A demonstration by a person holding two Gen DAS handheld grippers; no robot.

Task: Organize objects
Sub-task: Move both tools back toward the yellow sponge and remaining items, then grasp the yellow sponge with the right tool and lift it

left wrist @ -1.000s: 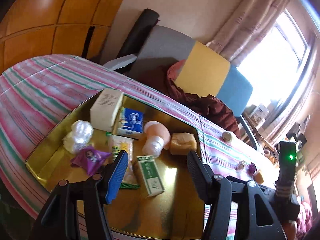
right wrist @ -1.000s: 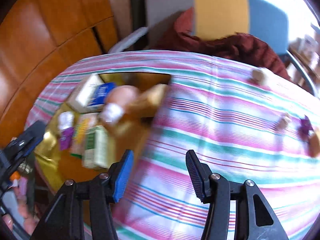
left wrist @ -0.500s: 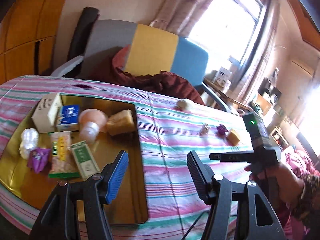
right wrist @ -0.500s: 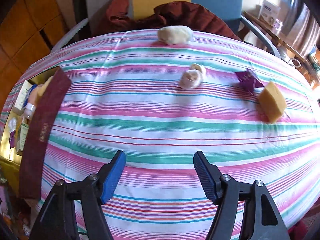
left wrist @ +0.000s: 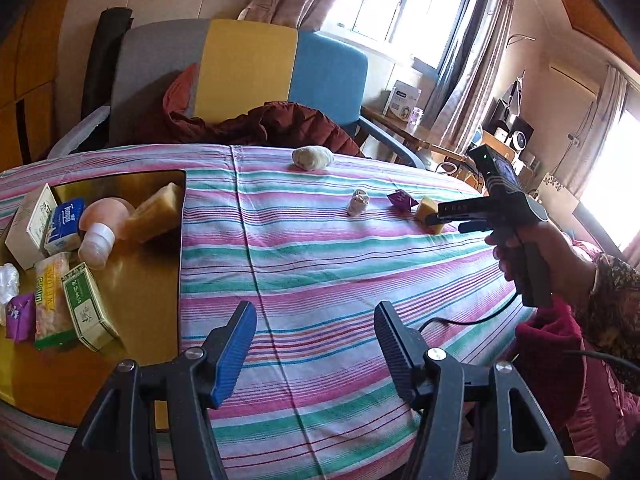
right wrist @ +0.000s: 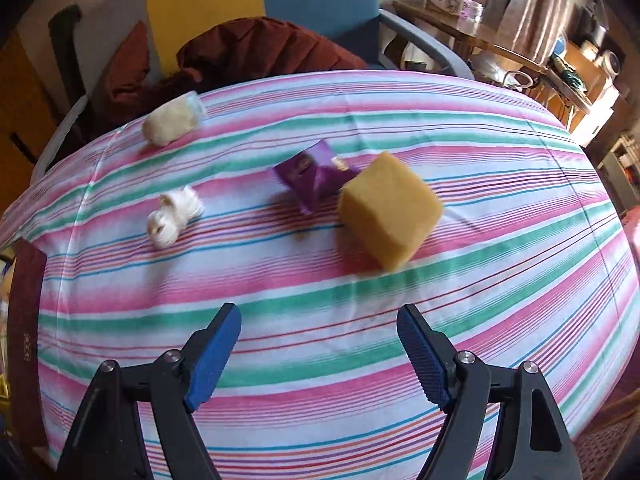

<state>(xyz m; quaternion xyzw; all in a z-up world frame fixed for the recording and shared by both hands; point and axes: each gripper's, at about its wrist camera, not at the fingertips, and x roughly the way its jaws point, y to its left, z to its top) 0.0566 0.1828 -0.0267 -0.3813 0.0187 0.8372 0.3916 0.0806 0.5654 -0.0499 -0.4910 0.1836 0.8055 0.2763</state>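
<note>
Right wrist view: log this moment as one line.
right gripper: jaws opening, nothing between | ahead: yellow sponge, purple packet on striped cloth | left gripper: open, empty

— We see the tray [left wrist: 132, 280] only in part in the left wrist view: the picture's left edge cuts it, and the white wad [left wrist: 8, 286] there is half out of frame.

— And the sponge [left wrist: 427, 209] on the cloth [left wrist: 320, 264]? We find the right gripper [left wrist: 436, 218] covering its near side, with that gripper's fingertips too small to tell apart.

— In the right wrist view the sponge [right wrist: 390, 226] and the purple packet [right wrist: 314, 174] are smeared, so we cannot read the print.

— The tray shows only as slivers beyond a dark red strip [right wrist: 24, 344] at the left edge.
</note>
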